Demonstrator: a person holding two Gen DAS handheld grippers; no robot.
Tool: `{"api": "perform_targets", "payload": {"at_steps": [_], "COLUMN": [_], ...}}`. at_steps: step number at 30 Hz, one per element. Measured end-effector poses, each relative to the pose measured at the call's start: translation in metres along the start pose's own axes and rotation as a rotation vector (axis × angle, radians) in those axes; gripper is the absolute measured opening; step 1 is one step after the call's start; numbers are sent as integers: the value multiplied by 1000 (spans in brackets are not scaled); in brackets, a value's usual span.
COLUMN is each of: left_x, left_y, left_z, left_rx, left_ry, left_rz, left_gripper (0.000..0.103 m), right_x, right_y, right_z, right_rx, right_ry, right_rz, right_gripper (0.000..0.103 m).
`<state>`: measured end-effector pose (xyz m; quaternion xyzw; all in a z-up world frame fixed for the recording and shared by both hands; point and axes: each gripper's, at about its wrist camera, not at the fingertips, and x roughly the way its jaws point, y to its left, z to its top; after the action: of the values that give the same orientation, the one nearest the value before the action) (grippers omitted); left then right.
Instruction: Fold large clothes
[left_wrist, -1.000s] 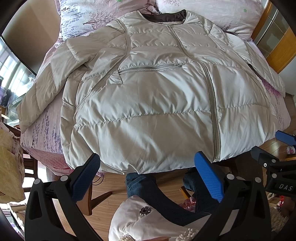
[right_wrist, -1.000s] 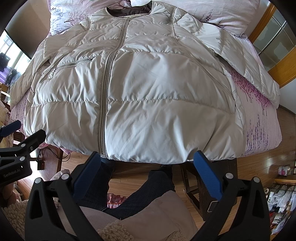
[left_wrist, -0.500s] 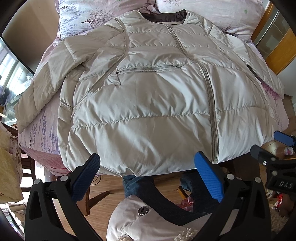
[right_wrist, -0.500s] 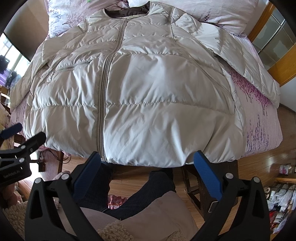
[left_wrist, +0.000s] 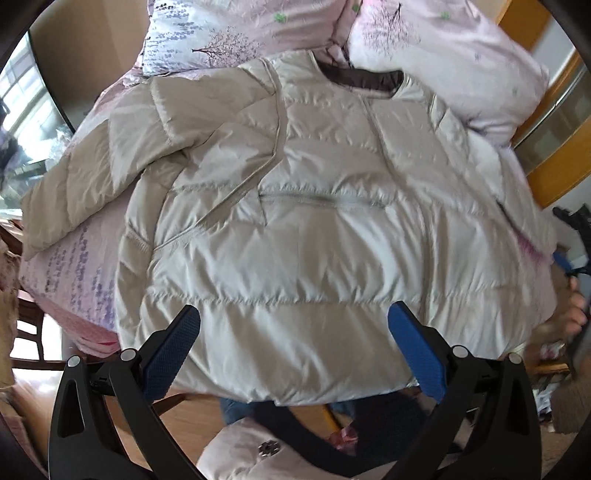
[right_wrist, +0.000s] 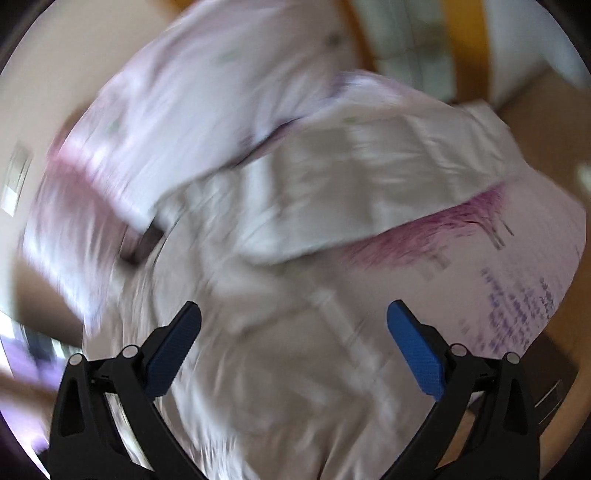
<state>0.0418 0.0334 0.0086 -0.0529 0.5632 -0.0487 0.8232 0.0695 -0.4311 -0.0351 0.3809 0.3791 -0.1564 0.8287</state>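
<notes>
While the left claw (left_wrist: 293, 332) has eased forward since half a second ago, so that its blue fingertips (left_wrist: 173, 343) now overlap the lower part of the jacket (left_wrist: 314, 229) instead of hanging short of its hem, the right claw (right_wrist: 293, 332) has swung much further — its view, square on the jacket front before, is now heavily smeared and turned toward the jacket's right sleeve (right_wrist: 388, 177).

The pale quilted jacket lies front-up on the bed (left_wrist: 74, 273), collar toward the pillows (left_wrist: 236, 33), hem hanging over the near edge of the bed. Its left sleeve (left_wrist: 96, 173) is spread out to the side across the lavender-printed sheet. Both claws stand wide apart and hold nothing. The left claw hovers over the jacket's hem, left of the front zip; whether it touches the cloth cannot be told. The right claw hangs above the jacket's body, with the right sleeve beyond its fingertips, lying over the purple-printed sheet (right_wrist: 517, 277).
</notes>
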Motion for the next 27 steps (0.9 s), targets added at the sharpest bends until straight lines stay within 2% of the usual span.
{"api": "perform_targets", "payload": {"at_steps": [1,3,6,13,16,19,21,23,27], "left_x": [1,5,9,11,7,6,5,3,0], "left_y": [0,0,3,14,18,23,29,34,45], "left_z": [1,4,8,13,15,19,20,21,23], "left_rx": [-1,-8,-42,-121,-137,-161,-188,-213,-264], "left_ry": [3,23,38,16,-33,-38,-45,-61,-86], "left_rz": [-12,-4,-24,-68,-73,-64,-65,-73,-81], "left_gripper": [102,102,102,102,102,102,102,102,102], "right_x": [5,16,31,58,59,62,66,68,63], "right_y": [-12,-45,-85,-149,-162,-169,-172,-175,-164], "right_z": [9,30,47,59,62,69,73,78,88], "right_rx": [44,184,354,587,629,628,635,636,561], "right_ry": [-6,-18,-31,-34,-65,-77,-77,-75,-101], "right_rz": [-7,-2,4,-8,19,24,20,14,-17], "right_gripper": [98,86,78,65,59,50,41,36,14]}}
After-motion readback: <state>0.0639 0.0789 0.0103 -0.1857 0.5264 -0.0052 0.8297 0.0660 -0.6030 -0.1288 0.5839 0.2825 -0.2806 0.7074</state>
